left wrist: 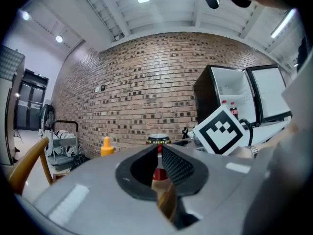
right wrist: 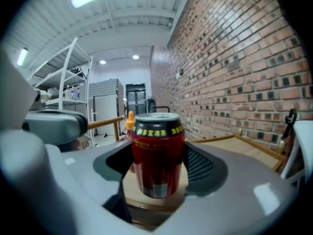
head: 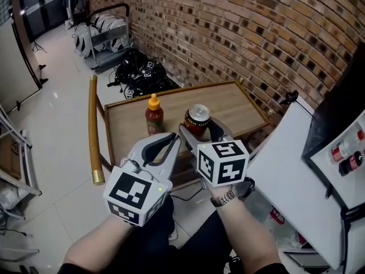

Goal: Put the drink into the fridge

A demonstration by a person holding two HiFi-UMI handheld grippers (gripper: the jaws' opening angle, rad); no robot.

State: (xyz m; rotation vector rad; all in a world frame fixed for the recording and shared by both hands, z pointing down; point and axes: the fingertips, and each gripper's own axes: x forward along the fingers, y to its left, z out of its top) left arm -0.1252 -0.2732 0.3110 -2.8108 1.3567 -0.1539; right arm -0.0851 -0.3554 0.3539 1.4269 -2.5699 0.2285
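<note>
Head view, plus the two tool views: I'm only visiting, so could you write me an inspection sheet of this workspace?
Surface: wooden table with a raised rim, beside the brick wall.
Job's things: red drink can between the jaws of the right tool; open fridge to the right, bottles on a shelf in it.
Clutter: sauce bottle with an orange cap, upright on the table left of the can.
Tools: right tool shut on the can; left tool shut, empty.
Cables: dark cable on the floor below the table's near edge.
Surroundings: black gear heaped on the floor by the wall, metal rack beyond.
</note>
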